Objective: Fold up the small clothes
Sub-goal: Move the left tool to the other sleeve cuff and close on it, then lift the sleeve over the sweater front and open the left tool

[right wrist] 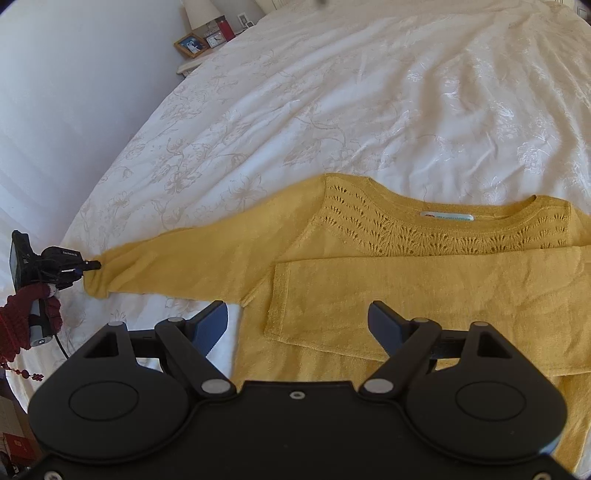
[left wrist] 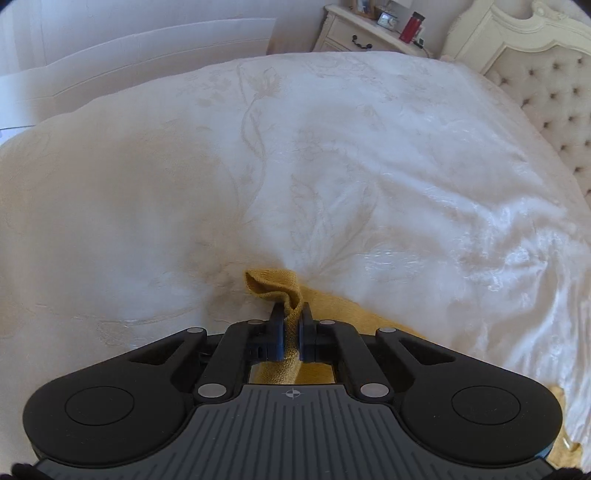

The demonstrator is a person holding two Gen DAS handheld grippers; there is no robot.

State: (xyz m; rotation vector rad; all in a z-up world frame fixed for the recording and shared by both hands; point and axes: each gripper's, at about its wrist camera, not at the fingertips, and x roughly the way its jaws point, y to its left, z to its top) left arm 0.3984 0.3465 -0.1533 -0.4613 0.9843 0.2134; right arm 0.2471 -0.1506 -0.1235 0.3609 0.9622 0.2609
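Observation:
A mustard-yellow knit sweater (right wrist: 369, 258) lies flat on the white bedspread (right wrist: 332, 92), neck label up. One sleeve is folded across its chest (right wrist: 424, 288). The other sleeve stretches out to the left, and its cuff (left wrist: 275, 286) is pinched between the fingers of my left gripper (left wrist: 291, 314), which shows at the far left of the right wrist view (right wrist: 90, 265), held by a hand in a dark red knit glove (right wrist: 22, 325). My right gripper (right wrist: 297, 325) hovers open over the sweater's lower body near the folded sleeve's cuff, with nothing between its fingers.
The bedspread (left wrist: 332, 166) is rumpled toward the right. A tufted cream headboard (left wrist: 546, 85) and a nightstand (left wrist: 354, 33) with a red bottle (left wrist: 410, 27) stand at the far end. Another nightstand holds a picture frame (right wrist: 190, 45) and a small clock.

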